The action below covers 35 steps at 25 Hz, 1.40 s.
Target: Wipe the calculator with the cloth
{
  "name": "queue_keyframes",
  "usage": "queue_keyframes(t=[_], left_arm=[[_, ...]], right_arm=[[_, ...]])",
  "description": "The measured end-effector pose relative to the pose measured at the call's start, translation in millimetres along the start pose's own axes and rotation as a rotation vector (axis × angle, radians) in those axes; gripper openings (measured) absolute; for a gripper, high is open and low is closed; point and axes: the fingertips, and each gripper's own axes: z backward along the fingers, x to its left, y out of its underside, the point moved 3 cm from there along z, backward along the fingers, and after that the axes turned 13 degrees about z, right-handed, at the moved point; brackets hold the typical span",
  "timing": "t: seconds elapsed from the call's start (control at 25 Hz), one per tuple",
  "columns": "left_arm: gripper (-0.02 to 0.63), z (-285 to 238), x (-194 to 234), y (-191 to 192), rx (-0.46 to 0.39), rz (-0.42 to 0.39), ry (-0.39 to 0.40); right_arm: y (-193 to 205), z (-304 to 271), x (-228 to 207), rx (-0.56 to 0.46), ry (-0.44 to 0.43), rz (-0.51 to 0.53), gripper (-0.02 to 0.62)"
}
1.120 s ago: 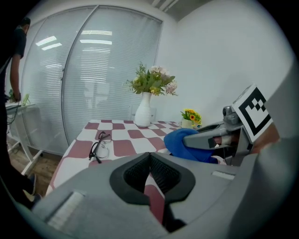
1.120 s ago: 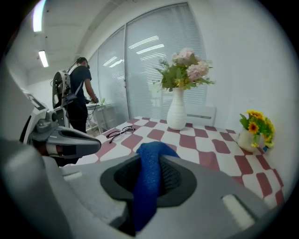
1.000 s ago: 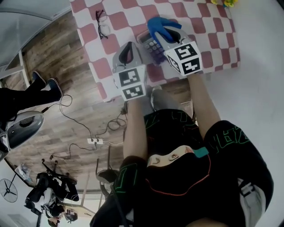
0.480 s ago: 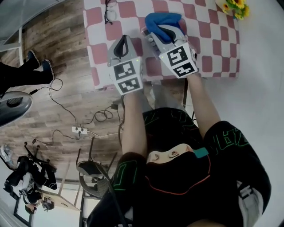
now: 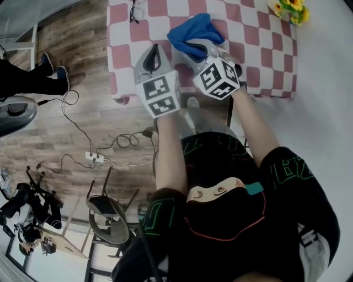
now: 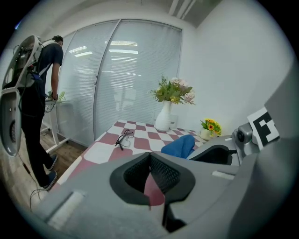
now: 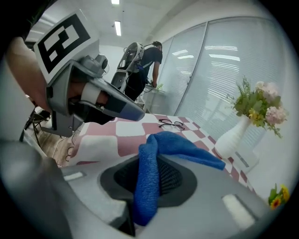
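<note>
The blue cloth point(image 5: 193, 32) hangs bunched from my right gripper point(image 5: 194, 46), which is shut on it over the red-and-white checked table point(image 5: 259, 38). In the right gripper view the cloth point(image 7: 148, 179) drapes down between the jaws and a fold trails off to the right. My left gripper point(image 5: 153, 53) hovers just left of it near the table's front edge, jaws shut with nothing in them point(image 6: 150, 158). The left gripper view shows the cloth point(image 6: 180, 145) beside the right gripper's body. No calculator shows in any view; the right gripper and cloth cover where it lay.
A pair of glasses point(image 5: 135, 11) lies at the table's far left. A white vase of flowers point(image 6: 164, 119) and a small yellow bouquet point(image 5: 289, 10) stand at the far side. A person point(image 6: 39, 93) stands beyond the table. Cables point(image 5: 94, 157) lie on the wooden floor.
The right gripper has moved left and up with the cloth. The calculator, visible a second ago under the cloth, is now covered. The left gripper stayed beside it.
</note>
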Motion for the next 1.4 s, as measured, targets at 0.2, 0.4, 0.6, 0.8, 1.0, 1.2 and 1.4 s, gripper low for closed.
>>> queue_keyframes(t=[0.2, 0.4, 0.6, 0.8, 1.0, 1.2, 1.4], left_arm=[[0.009, 14, -12, 12, -0.017, 0.036, -0.023], [0.009, 31, -18, 21, -0.048, 0.04, -0.05], [0.009, 50, -23, 28, -0.063, 0.056, -0.076], [0.009, 61, -32, 31, -0.092, 0.05, -0.087], [0.009, 72, -41, 23, -0.111, 0.037, -0.098], [0.009, 81, -46, 5, -0.148, 0.002, -0.103], [0.009, 95, -54, -23, -0.21, -0.065, -0.101]], right_arm=[[5, 10, 15, -0.024, -0.031, 0.022, 0.087], [7, 21, 30, -0.037, -0.069, 0.012, 0.087], [6, 29, 43, -0.062, -0.086, -0.005, 0.087], [7, 37, 55, -0.083, -0.105, -0.025, 0.087], [10, 48, 70, -0.085, -0.177, -0.013, 0.087], [4, 67, 65, -0.146, -0.221, -0.136, 0.087], [2, 97, 17, -0.197, -0.099, -0.185, 0.087]])
